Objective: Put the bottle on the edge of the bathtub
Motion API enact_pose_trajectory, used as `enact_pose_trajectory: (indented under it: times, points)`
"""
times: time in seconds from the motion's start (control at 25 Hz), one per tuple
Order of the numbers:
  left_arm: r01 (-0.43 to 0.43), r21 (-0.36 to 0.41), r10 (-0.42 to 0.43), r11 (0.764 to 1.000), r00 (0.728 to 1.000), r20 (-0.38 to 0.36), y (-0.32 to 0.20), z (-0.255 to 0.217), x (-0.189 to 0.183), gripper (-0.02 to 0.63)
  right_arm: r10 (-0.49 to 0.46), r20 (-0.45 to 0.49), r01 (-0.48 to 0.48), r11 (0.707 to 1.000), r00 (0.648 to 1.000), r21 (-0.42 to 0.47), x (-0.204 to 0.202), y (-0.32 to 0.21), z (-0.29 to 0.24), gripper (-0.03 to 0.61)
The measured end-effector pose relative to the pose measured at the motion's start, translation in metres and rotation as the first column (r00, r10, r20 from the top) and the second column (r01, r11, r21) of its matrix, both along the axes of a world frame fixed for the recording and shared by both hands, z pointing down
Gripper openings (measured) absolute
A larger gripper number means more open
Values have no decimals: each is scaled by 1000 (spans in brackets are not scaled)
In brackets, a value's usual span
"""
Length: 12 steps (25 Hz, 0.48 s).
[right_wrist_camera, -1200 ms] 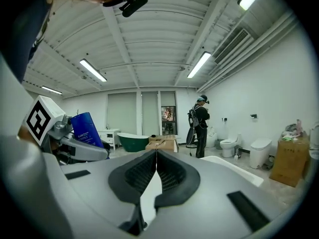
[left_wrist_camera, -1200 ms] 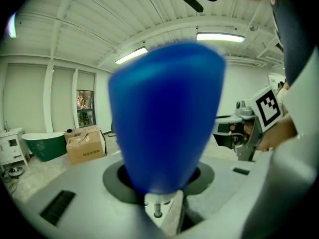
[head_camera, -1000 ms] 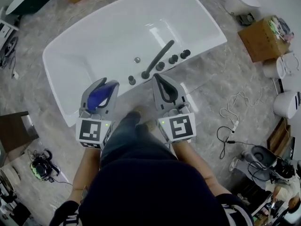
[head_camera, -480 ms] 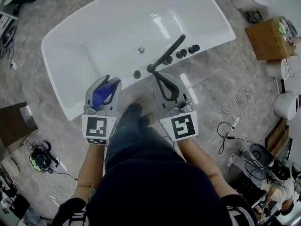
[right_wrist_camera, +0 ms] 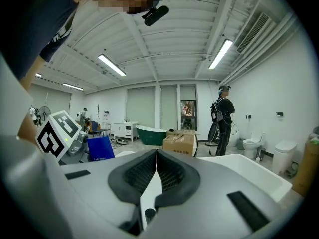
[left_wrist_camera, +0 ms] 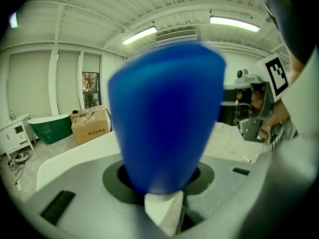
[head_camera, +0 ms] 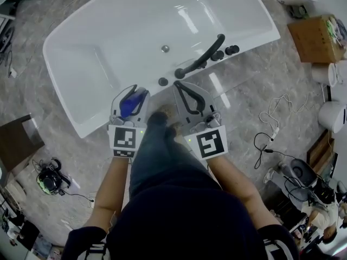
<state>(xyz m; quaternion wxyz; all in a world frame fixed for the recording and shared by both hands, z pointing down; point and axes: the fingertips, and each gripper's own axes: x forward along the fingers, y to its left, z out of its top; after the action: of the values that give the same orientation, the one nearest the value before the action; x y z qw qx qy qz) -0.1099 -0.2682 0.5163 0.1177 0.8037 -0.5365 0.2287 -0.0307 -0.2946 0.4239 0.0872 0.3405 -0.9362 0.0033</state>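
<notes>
A blue bottle (head_camera: 130,105) sits between the jaws of my left gripper (head_camera: 133,92), which is shut on it, just in front of the near rim of the white bathtub (head_camera: 100,121). In the left gripper view the bottle (left_wrist_camera: 167,118) fills the middle and hides what lies ahead. My right gripper (head_camera: 182,86) is shut with nothing in it, beside the left one and close to the rim near a black knob (head_camera: 164,82). From the right gripper view the closed jaws (right_wrist_camera: 156,169) point over the tub, and the bottle (right_wrist_camera: 101,148) shows at the left.
A black faucet (head_camera: 200,58) and more knobs (head_camera: 225,52) stand on the tub's near rim to the right. A cardboard box (head_camera: 317,37), white buckets (head_camera: 332,115) and loose cables (head_camera: 269,131) lie on the floor at right. A person (right_wrist_camera: 223,118) stands beyond the tub.
Both grippers have sunk toward the tub's near rim. The left one, still holding the bottle, has shifted right in the head view, closer to the right gripper.
</notes>
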Motion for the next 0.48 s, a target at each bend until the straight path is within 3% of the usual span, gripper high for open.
enact_pose_trajectory:
  times: [0.48]
  points:
    - [-79,-185,95,980,992,78,-5,100,-4,147,9,-74,-14,998,997,-67,-7,-9,45,17]
